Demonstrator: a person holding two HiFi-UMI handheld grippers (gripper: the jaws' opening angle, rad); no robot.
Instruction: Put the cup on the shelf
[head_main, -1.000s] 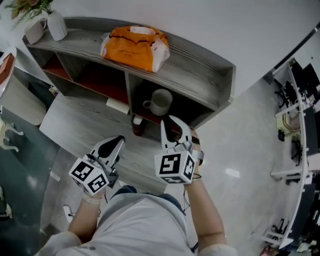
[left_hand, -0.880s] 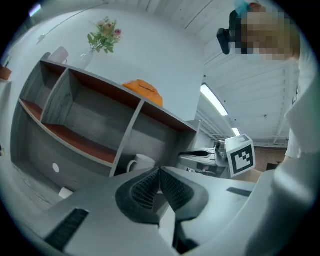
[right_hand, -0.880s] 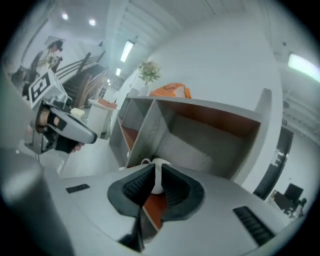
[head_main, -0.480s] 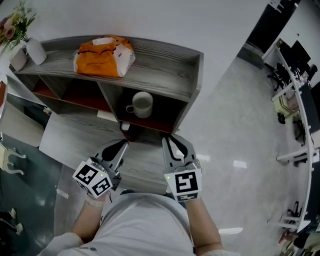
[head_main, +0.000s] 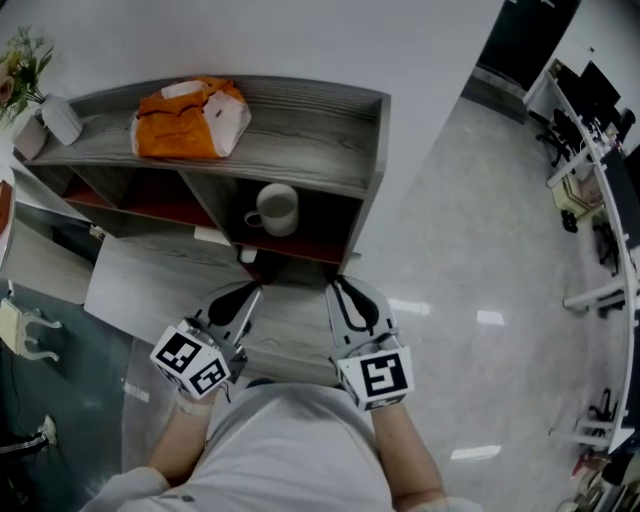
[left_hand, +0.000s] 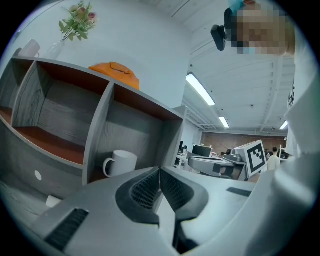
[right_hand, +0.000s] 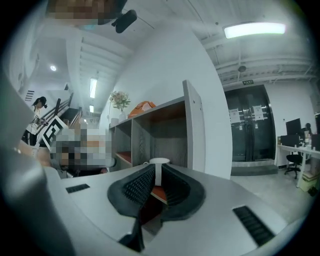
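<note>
White cup (head_main: 277, 208) stands upright in the shelf (head_main: 310, 120) right bay, at 12 o'clock from both claws. Pressed together, empty, clear of cup: left claw (head_main: 245, 295), right claw (head_main: 340, 287). Placement looks done; back straight out toward 6 o'clock, avoiding the shelf edge.

Cool, even light fills the room. It comes from ceiling strip lights (left_hand: 200, 89) that burn out to pure white in both gripper views. In the head view they throw small bright reflections onto the glossy floor (head_main: 470, 250). The top of the shelf (head_main: 300, 110) is well lit, but its compartments lie in shadow, so the white cup (head_main: 277, 208) stands out against near-black. Both gripper views are strongly fisheyed, with bowed straight edges and black vignetted corners. The head view is sharp, without motion blur.
</note>
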